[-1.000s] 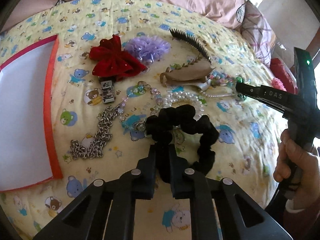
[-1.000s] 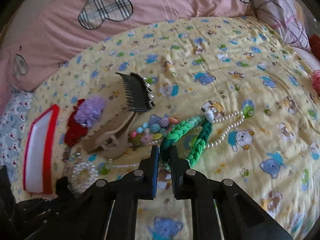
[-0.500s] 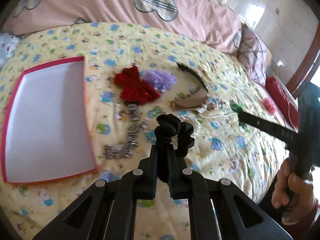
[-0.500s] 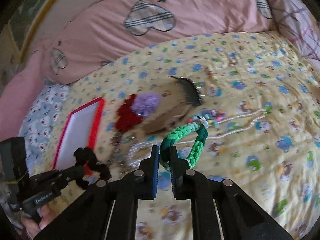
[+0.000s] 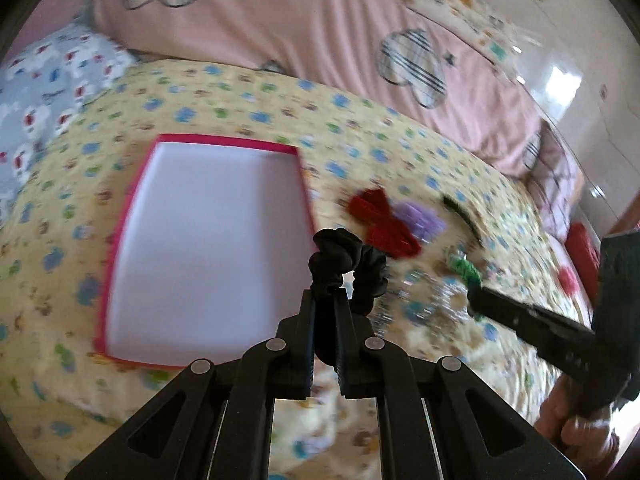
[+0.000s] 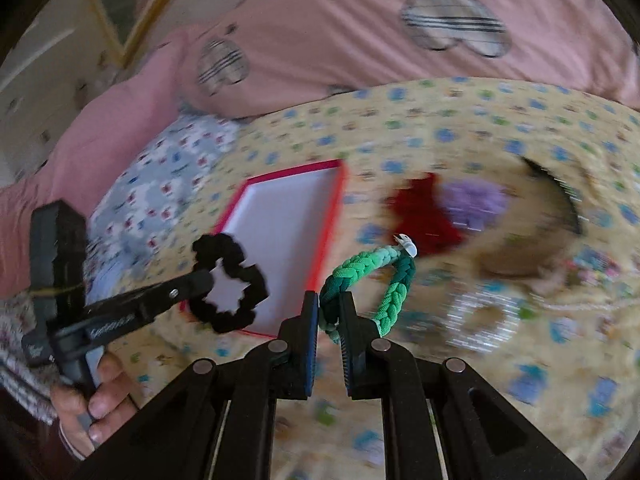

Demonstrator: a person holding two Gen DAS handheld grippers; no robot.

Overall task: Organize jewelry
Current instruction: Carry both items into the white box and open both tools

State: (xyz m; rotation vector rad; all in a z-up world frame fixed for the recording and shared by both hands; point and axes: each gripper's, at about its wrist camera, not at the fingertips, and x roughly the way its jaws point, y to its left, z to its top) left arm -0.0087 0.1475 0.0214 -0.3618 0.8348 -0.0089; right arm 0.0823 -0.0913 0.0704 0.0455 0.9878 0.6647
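Observation:
My left gripper [image 5: 325,300] is shut on a black scrunchie [image 5: 348,260], held in the air just right of the red-rimmed white tray [image 5: 208,240]. From the right wrist view the same scrunchie [image 6: 228,284] hangs over the tray's near corner [image 6: 280,232], pinched by the left gripper [image 6: 202,280]. A green braided bracelet [image 6: 372,284] with a white clasp is held up by my right gripper [image 6: 330,308], which is shut on it. In the left wrist view the right gripper [image 5: 474,292] comes in from the right with the green braid [image 5: 464,268] at its tip.
On the yellow patterned bedspread [image 5: 240,104] lie a red bow [image 5: 384,224], a purple scrunchie [image 5: 422,220], a black comb [image 6: 556,192], a tan clip [image 6: 516,256] and a pearl ring [image 6: 480,320]. Pink pillows [image 5: 300,28] line the back. A hand [image 6: 92,392] holds the left gripper's handle.
Both grippers have lifted their pieces off the bedspread and carried them leftward toward the tray. The tray now sits near the middle of both views.

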